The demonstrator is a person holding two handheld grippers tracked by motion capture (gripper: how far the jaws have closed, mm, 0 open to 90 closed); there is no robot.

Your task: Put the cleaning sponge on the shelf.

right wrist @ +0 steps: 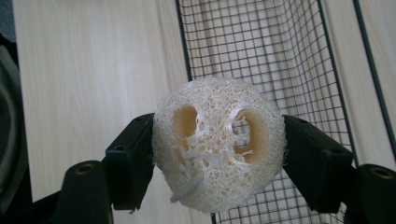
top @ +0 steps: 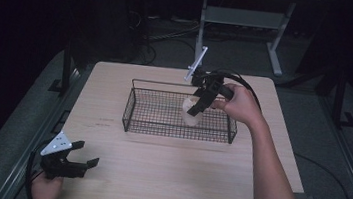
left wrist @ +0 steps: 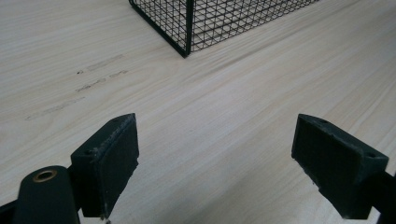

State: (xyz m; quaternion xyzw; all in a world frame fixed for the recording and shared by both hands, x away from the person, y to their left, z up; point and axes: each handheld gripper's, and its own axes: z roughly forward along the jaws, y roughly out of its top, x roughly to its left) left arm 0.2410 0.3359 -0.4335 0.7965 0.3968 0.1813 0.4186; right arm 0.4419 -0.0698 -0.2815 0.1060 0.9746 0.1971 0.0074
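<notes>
High view: right tool [top: 197,107] pinching a loofah [top: 190,112] over the wire basket [top: 133,112] at centre, left tool [top: 86,154] spread at lower left of the counter [top: 166,174]; left gripper view: jaws apart, basket corner at top; right gripper view: loofah centred between both jaws.

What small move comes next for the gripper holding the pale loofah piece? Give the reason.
Probably lower the right gripper a little, then open. Its jaws clamp the pale fibrous loofah sponge over the black wire mesh basket, seemingly above its floor, so releasing now would likely drop it.
</notes>
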